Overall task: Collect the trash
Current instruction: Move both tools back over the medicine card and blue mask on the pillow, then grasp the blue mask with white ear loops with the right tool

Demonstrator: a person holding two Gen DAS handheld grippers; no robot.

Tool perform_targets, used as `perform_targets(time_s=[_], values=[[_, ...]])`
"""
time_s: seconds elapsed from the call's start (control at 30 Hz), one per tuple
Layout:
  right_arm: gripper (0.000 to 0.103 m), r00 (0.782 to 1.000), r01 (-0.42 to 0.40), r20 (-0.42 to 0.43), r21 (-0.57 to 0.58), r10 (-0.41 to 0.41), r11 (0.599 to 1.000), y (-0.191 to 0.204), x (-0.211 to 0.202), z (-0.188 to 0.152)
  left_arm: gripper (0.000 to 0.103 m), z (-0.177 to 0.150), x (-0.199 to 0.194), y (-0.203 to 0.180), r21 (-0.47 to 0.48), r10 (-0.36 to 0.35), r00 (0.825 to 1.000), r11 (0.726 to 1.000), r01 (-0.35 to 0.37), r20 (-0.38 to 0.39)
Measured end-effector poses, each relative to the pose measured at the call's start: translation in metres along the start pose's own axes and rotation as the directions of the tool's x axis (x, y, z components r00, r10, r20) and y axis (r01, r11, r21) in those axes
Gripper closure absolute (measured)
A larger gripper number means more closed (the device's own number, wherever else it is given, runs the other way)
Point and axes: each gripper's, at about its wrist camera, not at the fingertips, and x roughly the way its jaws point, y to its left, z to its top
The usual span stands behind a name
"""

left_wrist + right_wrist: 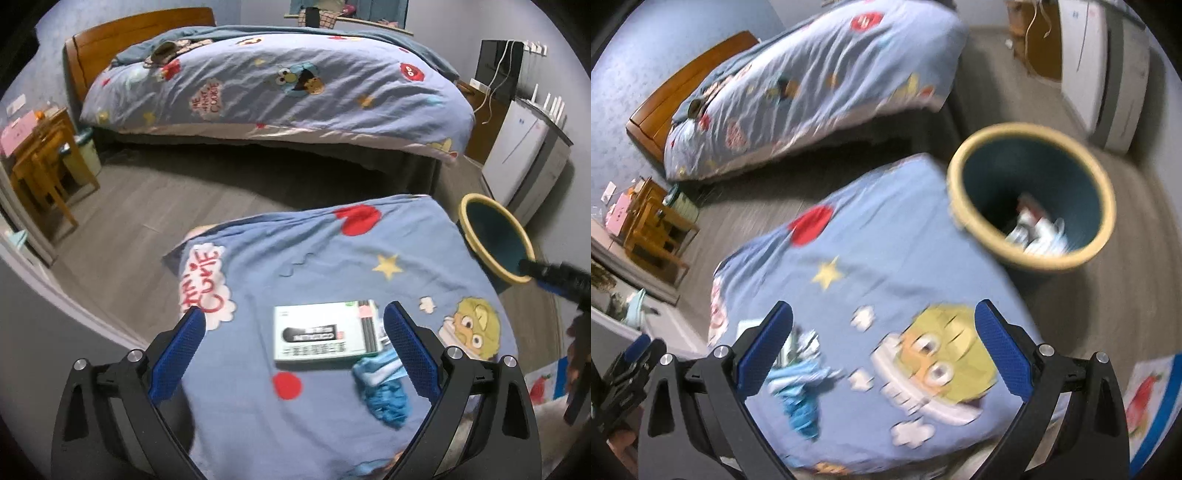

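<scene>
A white and green cardboard box [325, 334] lies on the blue cartoon-print cloth [332, 266] covering a low surface. A crumpled blue wrapper [384, 391] sits at the box's right corner; it also shows in the right wrist view as the blue wrapper [803, 391]. My left gripper [293, 343] is open, hovering with the box between its fingers but apart from them. The right gripper [884, 343] is open over the cloth, with nothing between its fingers. The bin [1034, 192] with a yellow rim stands right of the cloth and holds some white and red trash [1038, 229].
A bed [280, 85] with a matching duvet lies across the grey wood floor [129, 221]. Wooden stools and a small green bin [86, 151] stand at left. A white cabinet [517, 147] stands by the right wall. A printed mat [1152, 402] lies at lower right.
</scene>
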Motion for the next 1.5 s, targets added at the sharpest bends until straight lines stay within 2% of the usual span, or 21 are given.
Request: perform_targets(time_s=[0.1, 0.27, 0.4, 0.57, 0.83, 0.93, 0.97, 1.0, 1.07, 1.17, 1.33, 1.43, 1.5], values=[[0.006, 0.999, 0.023, -0.041, -0.041, -0.025, 0.999, 0.02, 0.019, -0.015, 0.007, -0.001, 0.0, 0.009, -0.018, -0.021, 1.0, 1.0, 0.021, 0.0], [0.006, 0.992, 0.07, -0.096, -0.133, -0.083, 0.989, 0.044, 0.048, -0.034, 0.007, -0.003, 0.003, 0.014, 0.003, -0.008, 1.0, 1.0, 0.008, -0.009], [0.006, 0.988, 0.066, -0.123, -0.174, -0.088, 0.983, 0.058, 0.064, -0.042, 0.007, -0.004, 0.005, 0.014, 0.035, -0.007, 1.0, 0.999, 0.007, -0.009], [0.009, 0.983, 0.02, -0.175, -0.206, -0.057, 0.978, 0.074, 0.084, -0.052, 0.007, -0.002, 0.01, 0.015, 0.044, -0.014, 1.0, 0.999, 0.015, -0.024], [0.038, 0.957, -0.058, -0.289, -0.181, 0.003, 0.982, 0.084, 0.115, -0.065, 0.007, 0.0, 0.015, 0.013, 0.054, -0.015, 0.999, 0.998, 0.017, -0.035], [0.06, 0.949, -0.091, -0.314, -0.151, 0.04, 0.984, 0.082, 0.12, -0.065, 0.007, 0.001, 0.018, 0.012, 0.061, -0.01, 0.999, 0.998, 0.012, -0.04], [0.071, 0.948, -0.094, -0.316, -0.15, 0.043, 0.984, 0.081, 0.121, -0.065, 0.007, 0.0, 0.019, 0.012, 0.065, -0.008, 0.999, 0.998, 0.011, -0.043], [0.087, 0.945, -0.107, -0.321, -0.142, 0.057, 0.984, 0.081, 0.12, -0.064, 0.007, 0.0, 0.02, 0.011, 0.067, -0.006, 0.999, 0.998, 0.01, -0.045], [0.098, 0.947, -0.117, -0.315, -0.145, 0.066, 0.983, 0.081, 0.117, -0.061, 0.007, 0.0, 0.023, 0.01, 0.072, -0.003, 0.999, 0.997, 0.007, -0.051], [0.103, 0.956, -0.136, -0.279, -0.142, 0.093, 0.98, 0.081, 0.104, -0.054, 0.007, 0.0, 0.026, 0.009, 0.072, 0.0, 0.998, 0.997, 0.004, -0.059], [0.103, 0.961, -0.158, -0.245, -0.106, 0.128, 0.982, 0.075, 0.092, -0.045, 0.007, -0.002, 0.031, 0.006, 0.079, 0.007, 0.997, 0.997, -0.001, -0.076], [0.103, 0.95, -0.176, -0.274, -0.081, 0.148, 0.981, 0.072, 0.094, -0.047, 0.007, -0.003, 0.032, 0.003, 0.091, 0.017, 0.996, 0.996, -0.01, -0.082], [0.1, 0.948, -0.157, -0.292, -0.085, 0.126, 0.984, 0.074, 0.099, -0.051, 0.007, -0.003, 0.033, 0.003, 0.089, 0.015, 0.997, 0.996, -0.008, -0.081]])
